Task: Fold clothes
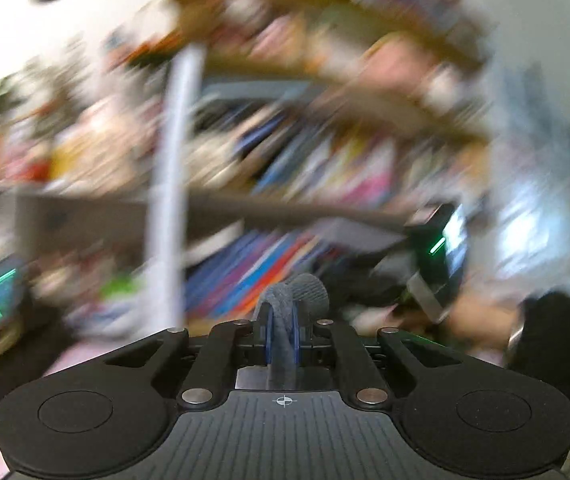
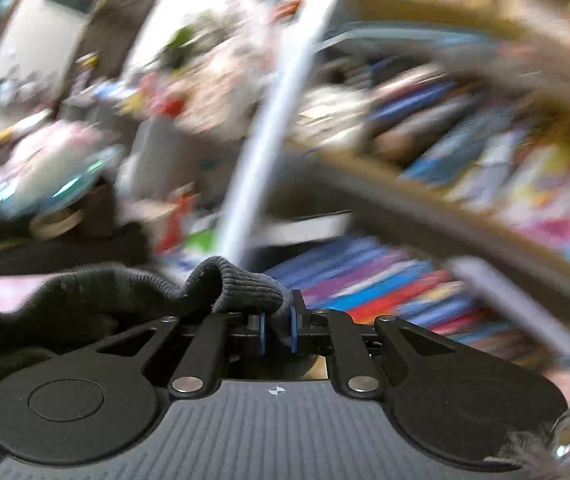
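A dark grey knitted garment (image 2: 97, 292) hangs between both grippers. My left gripper (image 1: 283, 336) is shut on a ribbed edge of it (image 1: 297, 292), raised in the air. My right gripper (image 2: 277, 330) is shut on another ribbed edge (image 2: 241, 284), and the rest of the cloth sags away to the left. In the left wrist view the right gripper's body (image 1: 441, 252) shows at the right. Both views are blurred by motion.
Bookshelves with colourful books (image 2: 385, 280) fill the background in both views. A white pole (image 1: 169, 184) stands in front of them, also in the right wrist view (image 2: 269, 132). A cluttered shelf of toys (image 1: 65, 148) is at the left.
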### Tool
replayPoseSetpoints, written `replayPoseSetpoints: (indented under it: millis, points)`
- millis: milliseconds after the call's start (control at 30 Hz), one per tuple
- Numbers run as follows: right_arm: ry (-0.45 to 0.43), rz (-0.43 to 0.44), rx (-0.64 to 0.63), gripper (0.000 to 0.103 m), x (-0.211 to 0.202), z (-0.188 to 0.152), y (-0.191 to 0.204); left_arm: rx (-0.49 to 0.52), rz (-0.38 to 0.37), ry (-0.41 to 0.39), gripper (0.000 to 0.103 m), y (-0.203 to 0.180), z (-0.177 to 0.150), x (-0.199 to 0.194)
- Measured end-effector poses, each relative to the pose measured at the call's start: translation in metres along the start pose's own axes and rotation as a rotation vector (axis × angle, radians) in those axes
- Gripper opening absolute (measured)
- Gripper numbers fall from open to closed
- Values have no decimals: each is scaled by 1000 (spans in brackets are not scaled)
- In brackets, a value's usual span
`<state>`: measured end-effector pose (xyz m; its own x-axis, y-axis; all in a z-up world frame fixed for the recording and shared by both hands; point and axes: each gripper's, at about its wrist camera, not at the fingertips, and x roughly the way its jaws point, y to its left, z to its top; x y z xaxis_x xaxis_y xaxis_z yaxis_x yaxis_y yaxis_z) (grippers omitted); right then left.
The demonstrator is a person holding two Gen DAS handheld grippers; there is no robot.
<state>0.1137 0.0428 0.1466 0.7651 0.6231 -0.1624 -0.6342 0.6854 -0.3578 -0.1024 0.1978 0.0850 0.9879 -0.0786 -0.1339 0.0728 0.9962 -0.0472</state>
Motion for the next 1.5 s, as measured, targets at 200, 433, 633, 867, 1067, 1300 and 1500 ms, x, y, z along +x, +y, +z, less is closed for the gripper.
replayPoseSetpoints:
  millis: [200, 433, 633, 867, 1067, 1300, 1500]
  points:
    - [155, 175, -124, 51, 62, -29, 91, -50, 218, 168, 16, 46, -29, 11]
    - [197, 248, -66, 86, -4, -54, 67, 33, 324, 89, 70, 52, -26, -11]
    - [305, 133, 164, 86, -87, -110, 1, 53, 276, 58, 70, 49, -11, 6]
    - [441, -92, 295, 86, -167, -177, -33, 102, 177, 237, 71, 54, -31, 81]
    - [450, -184, 354, 86, -205, -201, -30, 144, 148, 390, 70, 57, -48, 145]
    - [491, -201, 364, 86, -208, -209, -28, 91, 173, 467, 46, 66, -65, 187]
    - [523, -220, 348, 86, -205, -211, -28, 90, 169, 472, 7, 66, -66, 201]
